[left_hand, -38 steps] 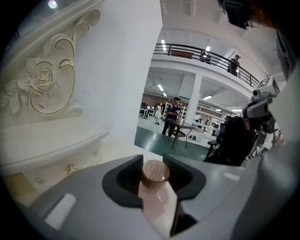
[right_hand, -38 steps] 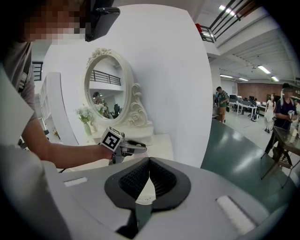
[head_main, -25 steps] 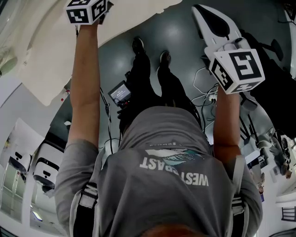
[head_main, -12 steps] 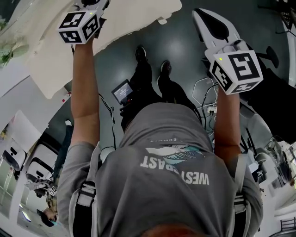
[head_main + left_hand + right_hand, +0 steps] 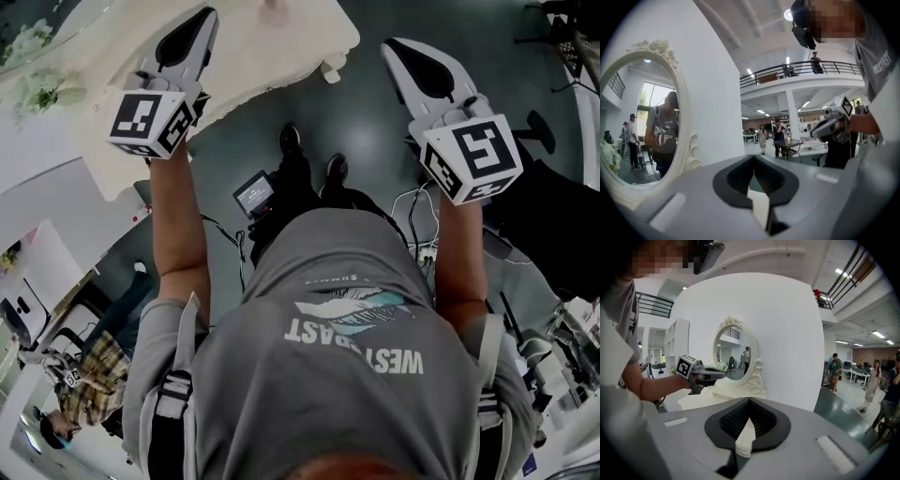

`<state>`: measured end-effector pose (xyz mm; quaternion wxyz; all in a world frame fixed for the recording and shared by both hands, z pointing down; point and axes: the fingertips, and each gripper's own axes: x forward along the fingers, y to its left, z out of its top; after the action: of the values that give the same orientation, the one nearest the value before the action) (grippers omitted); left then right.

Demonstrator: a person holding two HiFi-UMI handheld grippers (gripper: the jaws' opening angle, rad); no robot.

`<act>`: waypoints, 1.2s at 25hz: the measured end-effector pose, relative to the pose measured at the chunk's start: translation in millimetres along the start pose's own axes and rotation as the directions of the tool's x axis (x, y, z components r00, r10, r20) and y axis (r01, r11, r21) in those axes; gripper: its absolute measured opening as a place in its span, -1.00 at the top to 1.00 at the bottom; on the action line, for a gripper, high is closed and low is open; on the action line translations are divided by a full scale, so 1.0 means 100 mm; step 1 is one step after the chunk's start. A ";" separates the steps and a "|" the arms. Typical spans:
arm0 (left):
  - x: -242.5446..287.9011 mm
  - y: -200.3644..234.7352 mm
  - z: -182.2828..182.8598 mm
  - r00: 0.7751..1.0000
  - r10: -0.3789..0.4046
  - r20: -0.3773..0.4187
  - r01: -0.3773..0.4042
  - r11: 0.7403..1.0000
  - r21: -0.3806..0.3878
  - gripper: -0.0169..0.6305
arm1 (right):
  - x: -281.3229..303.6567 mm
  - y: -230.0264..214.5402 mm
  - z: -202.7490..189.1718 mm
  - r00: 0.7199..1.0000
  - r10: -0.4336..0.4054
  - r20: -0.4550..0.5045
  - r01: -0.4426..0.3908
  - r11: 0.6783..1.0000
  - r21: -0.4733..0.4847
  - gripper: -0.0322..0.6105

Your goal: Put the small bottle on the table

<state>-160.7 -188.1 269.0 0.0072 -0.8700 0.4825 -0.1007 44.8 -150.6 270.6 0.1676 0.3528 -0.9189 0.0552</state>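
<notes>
On the white table [image 5: 272, 56], what seemed to be the small bottle [image 5: 275, 9] was blurred, cut off by the top edge, and could not be identified for certain. Above the table's near edge the left gripper [image 5: 205, 16] had just been clenched on nothing; right of the table, the right gripper [image 5: 397, 47] was held clenched and empty.

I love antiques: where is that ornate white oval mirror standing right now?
The ornate white oval mirror stands on the white table against the white wall, centre-left in the right gripper view; it also fills the left side of the left gripper view.
</notes>
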 end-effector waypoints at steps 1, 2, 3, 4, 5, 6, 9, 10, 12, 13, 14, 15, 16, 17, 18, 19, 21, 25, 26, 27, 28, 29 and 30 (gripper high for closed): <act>-0.08 -0.06 0.10 1.000 -0.001 0.012 0.001 1.000 0.012 0.94 | -0.05 0.03 0.06 1.000 0.006 0.012 -0.006 1.000 -0.010 0.89; -0.16 -0.13 0.20 1.000 -0.003 0.022 0.002 1.000 0.024 0.94 | -0.11 0.06 0.11 1.000 0.012 0.022 -0.012 1.000 -0.020 0.89; -0.25 -0.19 0.30 0.999 -0.005 0.031 0.004 0.999 0.034 0.94 | -0.16 0.10 0.16 0.999 0.018 0.032 -0.017 0.999 -0.029 0.89; -0.33 -0.27 0.38 0.999 -0.008 0.039 0.006 0.999 0.044 0.94 | -0.22 0.13 0.20 0.999 0.023 0.040 -0.022 0.999 -0.036 0.89; -0.41 -0.34 0.45 0.999 -0.009 0.046 0.007 0.998 0.055 0.94 | -0.27 0.17 0.24 0.998 0.029 0.047 -0.027 0.999 -0.043 0.89; -0.49 -0.41 0.51 0.999 -0.009 0.052 0.006 0.998 0.066 0.94 | -0.33 0.21 0.26 0.998 0.034 0.051 -0.032 0.998 -0.049 0.89; -0.72 -0.61 0.69 0.997 -0.010 0.074 0.003 0.995 0.096 0.94 | -0.51 0.33 0.33 0.996 0.053 0.067 -0.048 0.997 -0.067 0.89; -0.80 -0.67 0.74 0.997 -0.010 0.081 0.002 0.995 0.105 0.94 | -0.56 0.38 0.35 0.995 0.060 0.074 -0.054 0.996 -0.073 0.89; -0.96 -0.78 0.84 0.995 -0.006 0.096 -0.005 0.993 0.120 0.94 | -0.67 0.47 0.38 0.993 0.074 0.087 -0.066 0.994 -0.086 0.89; -1.04 -0.83 0.89 0.994 -0.002 0.105 -0.011 0.992 0.127 0.94 | -0.72 0.51 0.39 0.993 0.080 0.091 -0.072 0.993 -0.092 0.89; -1.13 -0.88 0.94 0.993 0.004 0.114 -0.019 0.991 0.132 0.94 | -0.78 0.55 0.40 0.992 0.086 0.095 -0.077 0.992 -0.098 0.89; -1.21 -0.93 0.98 0.992 0.010 0.124 -0.028 0.990 0.137 0.94 | -0.83 0.59 0.41 0.991 0.092 0.099 -0.081 0.991 -0.104 0.89; -1.30 -0.98 1.03 0.991 0.018 0.135 -0.037 0.989 0.142 0.94 | -0.88 0.63 0.43 0.990 0.096 0.102 -0.085 0.990 -0.111 0.89; -1.39 -1.02 1.07 0.989 0.025 0.144 -0.046 0.988 0.147 0.94 | -0.93 0.66 0.44 0.989 0.101 0.104 -0.088 0.989 -0.117 0.89; -1.47 -1.07 1.11 0.988 0.032 0.152 -0.055 0.987 0.152 0.94 | -0.99 0.70 0.45 0.989 0.105 0.106 -0.092 0.988 -0.124 0.89; -1.55 -1.12 1.13 0.987 0.039 0.158 -0.064 0.986 0.156 0.94 | -1.04 0.74 0.46 0.988 0.110 0.106 -0.096 0.987 -0.132 0.89; -1.69 -1.24 1.15 0.985 0.052 0.163 -0.079 0.984 0.161 0.94 | -1.15 0.81 0.45 0.987 0.126 0.103 -0.110 0.983 -0.148 0.89; -1.91 -1.38 1.15 0.983 0.083 0.166 -0.108 0.983 0.147 0.94 | -1.34 0.97 0.45 0.981 0.168 0.092 -0.149 0.972 -0.182 0.90; -1.95 -1.39 1.14 0.982 0.092 0.166 -0.115 0.984 0.139 0.94 | -1.37 1.00 0.46 0.980 0.177 0.094 -0.157 0.970 -0.187 0.90; -1.98 -1.40 1.13 0.981 0.100 0.165 -0.122 0.984 0.131 0.94 | -1.40 1.03 0.47 0.978 0.184 0.096 -0.163 0.968 -0.191 0.90; -2.01 -1.42 1.12 0.981 0.106 0.164 -0.127 0.984 0.124 0.94 | -1.43 1.05 0.48 0.977 0.188 0.099 -0.167 0.967 -0.194 0.90; -2.03 -1.44 1.10 0.980 0.111 0.163 -0.131 0.984 0.119 0.94 | -1.46 1.06 0.48 0.976 0.191 0.103 -0.169 0.966 -0.196 0.90; -2.05 -1.46 1.09 0.980 0.115 0.162 -0.135 0.984 0.116 0.94 | -1.48 1.06 0.47 0.976 0.192 0.106 -0.169 0.966 -0.197 0.90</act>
<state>-124.1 53.3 144.2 0.1059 -0.8410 0.5269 -0.0629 64.1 11.3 176.6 0.1368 0.2530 -0.9570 -0.0384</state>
